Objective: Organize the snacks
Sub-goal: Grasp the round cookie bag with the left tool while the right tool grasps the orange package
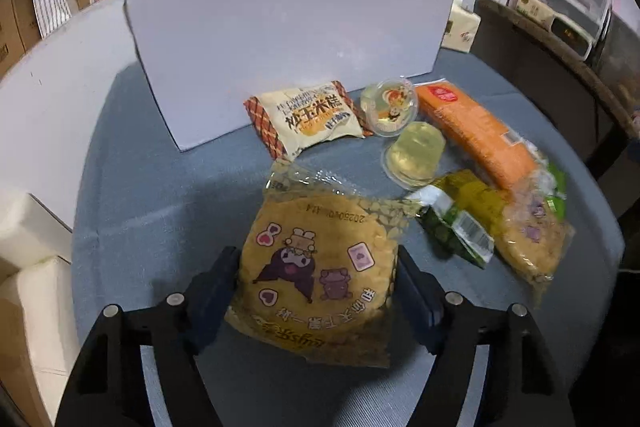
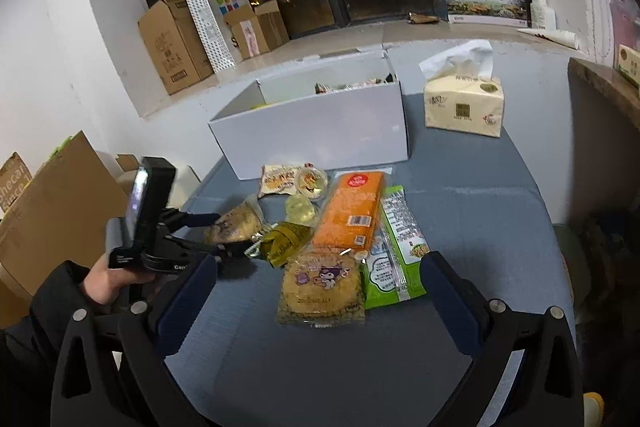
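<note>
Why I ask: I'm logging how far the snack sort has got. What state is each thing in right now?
Box: open, some snacks inside.
Tissue pack: opened, a tissue sticking out.
Left claw: closed on cookie pack, pads at its sides.
Right claw: open, empty.
Orange pack: sealed, lying flat on the table.
Jelly cups: sealed, on the table.

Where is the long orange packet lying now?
In the right wrist view the long orange packet lies mid-table, before the white box, between the jelly cups and the green packet.
</note>
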A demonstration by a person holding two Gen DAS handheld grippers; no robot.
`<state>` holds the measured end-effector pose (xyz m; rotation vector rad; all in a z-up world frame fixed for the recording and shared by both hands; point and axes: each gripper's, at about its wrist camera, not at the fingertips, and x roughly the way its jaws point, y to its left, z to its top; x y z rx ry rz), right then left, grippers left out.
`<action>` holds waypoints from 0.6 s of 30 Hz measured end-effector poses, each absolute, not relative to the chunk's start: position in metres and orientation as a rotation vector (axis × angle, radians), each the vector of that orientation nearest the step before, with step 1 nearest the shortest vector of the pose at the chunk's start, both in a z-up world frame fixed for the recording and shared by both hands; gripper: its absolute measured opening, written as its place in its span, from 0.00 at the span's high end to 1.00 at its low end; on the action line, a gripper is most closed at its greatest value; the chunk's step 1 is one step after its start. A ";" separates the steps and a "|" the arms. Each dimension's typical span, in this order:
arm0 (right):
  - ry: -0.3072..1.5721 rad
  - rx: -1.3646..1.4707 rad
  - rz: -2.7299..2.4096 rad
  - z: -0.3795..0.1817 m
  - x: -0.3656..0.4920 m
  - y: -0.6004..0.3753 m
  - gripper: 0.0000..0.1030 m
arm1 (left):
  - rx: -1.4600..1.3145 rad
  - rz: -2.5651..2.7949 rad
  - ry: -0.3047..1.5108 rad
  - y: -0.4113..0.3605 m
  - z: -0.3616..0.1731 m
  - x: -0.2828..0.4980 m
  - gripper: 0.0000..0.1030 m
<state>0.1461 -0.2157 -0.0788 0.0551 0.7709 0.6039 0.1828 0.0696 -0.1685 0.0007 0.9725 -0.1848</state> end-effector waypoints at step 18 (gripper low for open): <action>0.956 -0.250 0.428 -0.138 0.248 -0.126 0.00 | -0.234 -0.155 0.690 0.098 -0.083 0.053 0.24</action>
